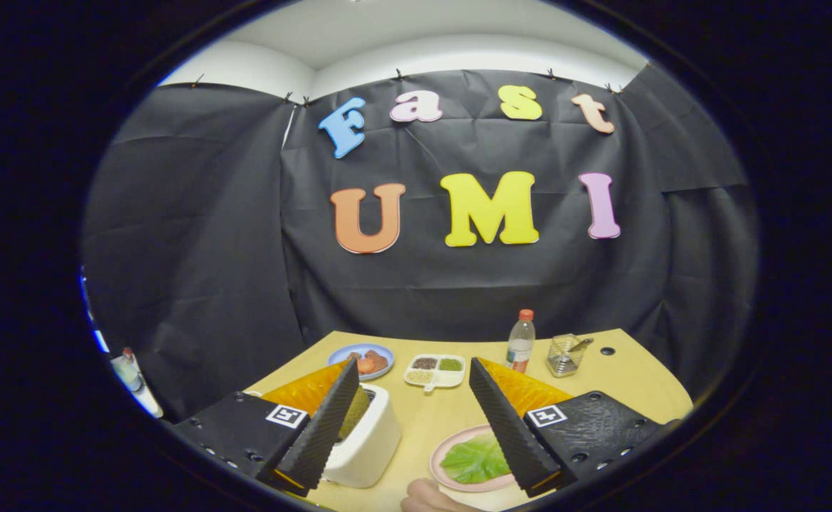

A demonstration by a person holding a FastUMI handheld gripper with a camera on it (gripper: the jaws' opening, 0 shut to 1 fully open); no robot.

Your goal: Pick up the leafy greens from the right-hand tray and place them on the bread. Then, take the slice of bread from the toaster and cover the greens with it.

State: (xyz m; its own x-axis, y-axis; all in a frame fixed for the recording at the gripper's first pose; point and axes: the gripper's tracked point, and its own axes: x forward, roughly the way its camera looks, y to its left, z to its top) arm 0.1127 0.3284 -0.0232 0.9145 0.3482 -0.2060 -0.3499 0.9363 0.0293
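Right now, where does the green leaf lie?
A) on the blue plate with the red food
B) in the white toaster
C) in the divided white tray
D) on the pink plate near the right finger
D: the green leaf lies on the pink plate, beside the right finger of the open gripper.

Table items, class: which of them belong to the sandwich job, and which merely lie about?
Job: leafy greens on the pink plate; white toaster holding a slice; open gripper, fingers empty.

Lying about: blue plate, divided dish, bottle, wire basket.
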